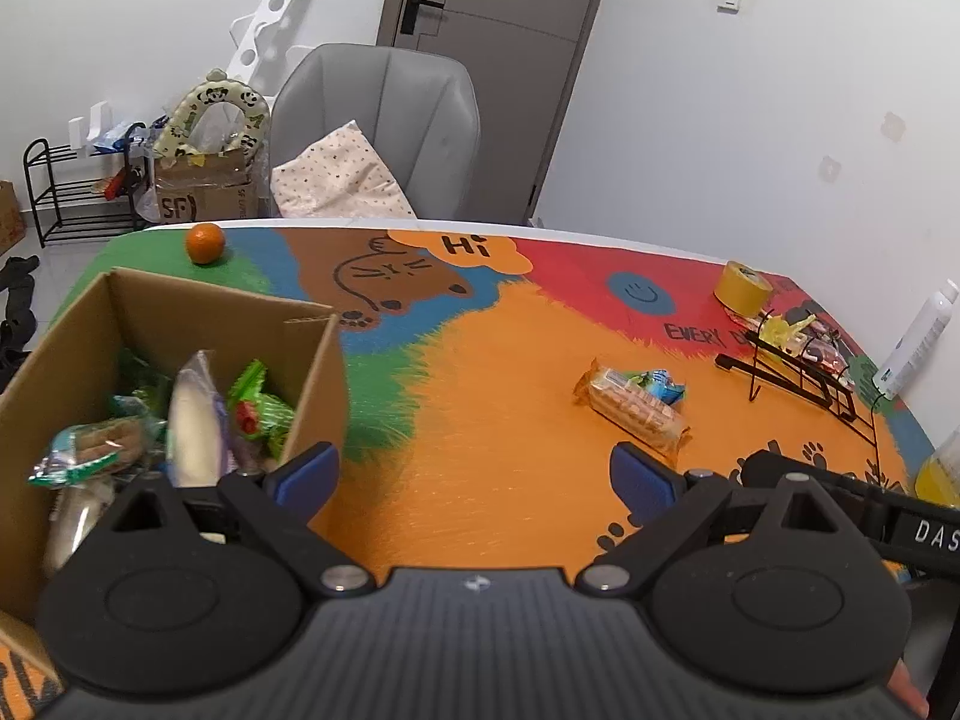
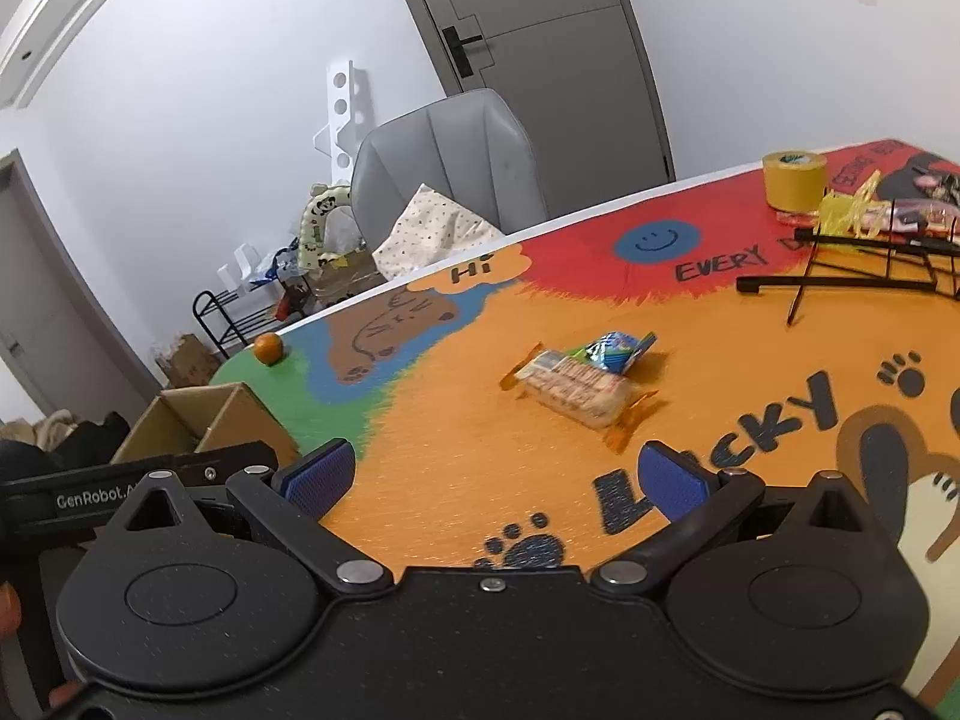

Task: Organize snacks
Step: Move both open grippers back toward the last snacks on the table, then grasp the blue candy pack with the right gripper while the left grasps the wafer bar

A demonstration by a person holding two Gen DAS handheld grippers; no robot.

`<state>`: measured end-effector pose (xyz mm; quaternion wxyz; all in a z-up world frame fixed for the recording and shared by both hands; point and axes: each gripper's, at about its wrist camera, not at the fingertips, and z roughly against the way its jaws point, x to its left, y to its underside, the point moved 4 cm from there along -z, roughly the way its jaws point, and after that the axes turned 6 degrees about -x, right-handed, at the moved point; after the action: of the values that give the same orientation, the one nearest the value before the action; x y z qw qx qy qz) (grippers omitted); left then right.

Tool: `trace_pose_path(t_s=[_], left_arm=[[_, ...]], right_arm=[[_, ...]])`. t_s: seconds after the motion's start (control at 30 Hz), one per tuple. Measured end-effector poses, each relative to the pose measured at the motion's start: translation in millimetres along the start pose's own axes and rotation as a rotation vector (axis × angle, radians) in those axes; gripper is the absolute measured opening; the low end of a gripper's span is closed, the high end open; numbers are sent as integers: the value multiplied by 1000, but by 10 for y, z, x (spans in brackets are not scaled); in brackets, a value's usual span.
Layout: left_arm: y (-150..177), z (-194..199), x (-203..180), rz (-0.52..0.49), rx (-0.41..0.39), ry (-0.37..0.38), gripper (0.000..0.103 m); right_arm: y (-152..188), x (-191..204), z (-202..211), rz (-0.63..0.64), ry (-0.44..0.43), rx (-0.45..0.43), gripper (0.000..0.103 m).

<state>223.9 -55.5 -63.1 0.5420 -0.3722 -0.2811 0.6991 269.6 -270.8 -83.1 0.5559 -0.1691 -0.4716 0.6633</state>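
Crackers point(image 1: 635, 407) in a clear wrapper lie out on the orange part of the bench point(image 1: 492, 420), a small blue packet point(image 1: 657, 385) touching them. Both grippers, left point(image 1: 474, 474) and right point(image 2: 495, 477), have jaws wide apart, holding nothing, crackers ahead of them. Box point(image 1: 180, 312) of snacks sits on the left.

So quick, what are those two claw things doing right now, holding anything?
Left gripper: open, holding nothing, above the table beside the cardboard box.
Right gripper: open, holding nothing, pointed toward the cracker packet.
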Motion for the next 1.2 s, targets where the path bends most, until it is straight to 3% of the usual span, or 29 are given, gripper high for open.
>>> trace_pose_path(t_s=[0.47, 0.83, 1.2], left_arm=[[-17, -410, -144, 1, 11, 14, 96], [-67, -894, -334, -9, 46, 11, 96], [-85, -1399, -603, -28, 93, -19, 96]], right_arm=[[-32, -274, -268, -34, 40, -6, 102], [-124, -538, -644, -53, 34, 30, 80], [-234, -861, -941, -93, 36, 58, 76]])
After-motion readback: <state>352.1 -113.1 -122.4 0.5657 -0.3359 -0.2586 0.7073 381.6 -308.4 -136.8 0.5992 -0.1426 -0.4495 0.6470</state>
